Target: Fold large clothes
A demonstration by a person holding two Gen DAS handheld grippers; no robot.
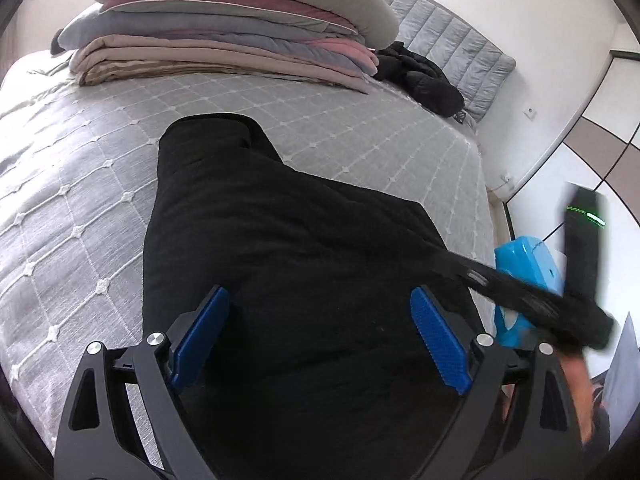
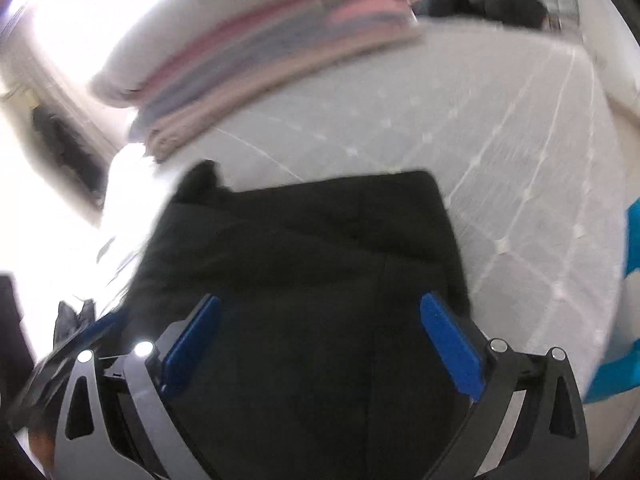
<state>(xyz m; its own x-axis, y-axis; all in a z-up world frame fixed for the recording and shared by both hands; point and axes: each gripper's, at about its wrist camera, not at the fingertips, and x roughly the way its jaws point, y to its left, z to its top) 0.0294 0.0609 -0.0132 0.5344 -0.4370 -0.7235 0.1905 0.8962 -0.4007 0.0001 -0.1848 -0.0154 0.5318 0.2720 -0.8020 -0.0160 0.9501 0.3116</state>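
Note:
A large black garment (image 1: 280, 248) lies partly folded on the grey quilted bed (image 1: 80, 184). My left gripper (image 1: 320, 336) hovers over its near part, jaws wide open and empty, blue pads (image 1: 202, 336) apart. The right wrist view is blurred; the same black garment (image 2: 312, 264) lies below my right gripper (image 2: 320, 344), which is also wide open and empty. My right gripper also shows in the left wrist view (image 1: 560, 308) as a dark blurred shape at the right edge of the bed.
A stack of folded blankets (image 1: 224, 40) sits at the far end of the bed, with a black puffer jacket (image 1: 424, 76) beside it. A blue bin (image 1: 524, 280) stands on the floor by the bed's right edge. A grey headboard (image 1: 448, 44) lines the wall.

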